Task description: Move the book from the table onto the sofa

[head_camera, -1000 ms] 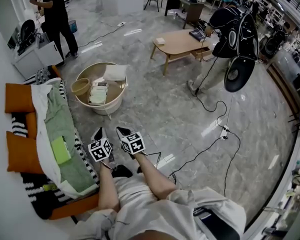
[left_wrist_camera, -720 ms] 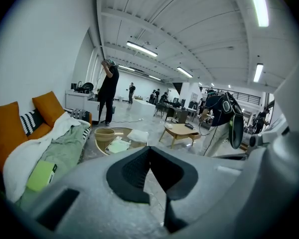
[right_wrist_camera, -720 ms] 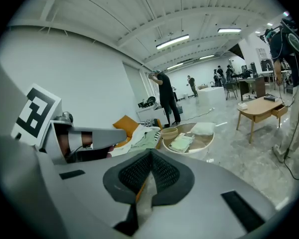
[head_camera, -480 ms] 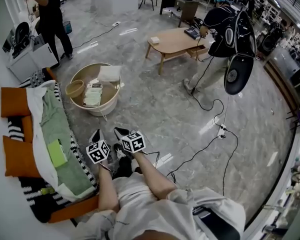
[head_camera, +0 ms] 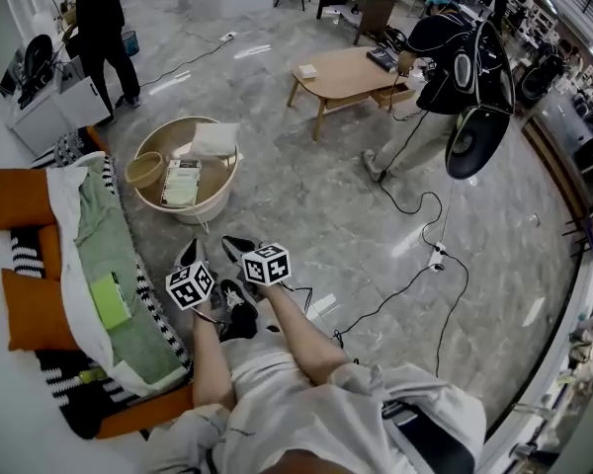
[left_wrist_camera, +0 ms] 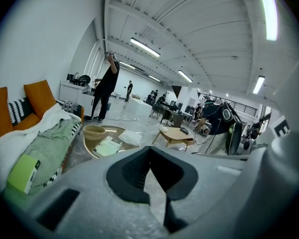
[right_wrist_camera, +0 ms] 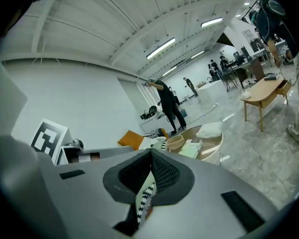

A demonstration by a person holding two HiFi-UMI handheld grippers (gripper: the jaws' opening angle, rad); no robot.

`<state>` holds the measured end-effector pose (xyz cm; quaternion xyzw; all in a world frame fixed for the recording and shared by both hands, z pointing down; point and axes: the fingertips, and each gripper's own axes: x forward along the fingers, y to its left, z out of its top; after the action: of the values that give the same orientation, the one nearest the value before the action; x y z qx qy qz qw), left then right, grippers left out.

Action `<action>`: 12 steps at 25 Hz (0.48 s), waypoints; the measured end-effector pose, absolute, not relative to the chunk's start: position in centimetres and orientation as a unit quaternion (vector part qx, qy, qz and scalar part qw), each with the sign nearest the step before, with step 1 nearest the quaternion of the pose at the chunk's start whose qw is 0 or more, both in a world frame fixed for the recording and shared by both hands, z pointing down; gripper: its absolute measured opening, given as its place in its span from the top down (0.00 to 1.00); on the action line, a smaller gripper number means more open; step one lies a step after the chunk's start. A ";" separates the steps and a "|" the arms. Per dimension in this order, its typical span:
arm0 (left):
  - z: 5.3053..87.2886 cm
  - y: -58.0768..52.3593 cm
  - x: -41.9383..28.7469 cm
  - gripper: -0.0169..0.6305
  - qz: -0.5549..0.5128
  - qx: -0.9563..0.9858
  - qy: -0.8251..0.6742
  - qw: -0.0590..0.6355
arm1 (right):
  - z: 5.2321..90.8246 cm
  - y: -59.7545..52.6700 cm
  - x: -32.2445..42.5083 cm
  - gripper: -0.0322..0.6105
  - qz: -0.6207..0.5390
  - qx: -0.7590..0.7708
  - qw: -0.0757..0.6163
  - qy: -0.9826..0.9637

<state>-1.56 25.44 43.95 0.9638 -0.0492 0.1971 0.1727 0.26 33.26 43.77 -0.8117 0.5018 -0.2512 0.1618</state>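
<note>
A light green book lies flat on the green blanket of the sofa at the left; the left gripper view also has this book. Another pale book rests inside the round tub-like table, beside a bowl and a white cushion. My left gripper and right gripper are side by side over the floor, between the sofa and that table. Both are shut with nothing between the jaws, as the left gripper and right gripper show in their own views.
A wooden coffee table stands farther off, with a person in black bent over its right end. Another person stands at the back left. Cables trail across the marble floor; a black round fan stands at the right.
Both grippers have drifted a little to the left and toward the round table. The right one has rolled slightly. Both stay shut and empty.
</note>
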 end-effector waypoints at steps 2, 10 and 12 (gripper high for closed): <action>43.4 25.1 -0.3 0.96 0.192 0.965 -0.051 0.169 | 43.9 32.9 1.4 0.94 -0.256 -0.810 0.153 0.504; 43.5 22.0 6.0 0.96 0.211 0.960 -0.044 0.178 | 46.9 28.9 5.7 0.94 -0.320 -0.791 0.138 0.503; 43.3 22.0 7.8 0.96 0.214 0.962 -0.036 0.168 | 46.9 28.9 7.6 0.94 -0.322 -0.796 0.151 0.491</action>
<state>7.82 22.04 43.26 0.9615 -0.0358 0.2142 0.1682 7.63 28.88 46.94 -0.7955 0.4906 -0.3219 0.1511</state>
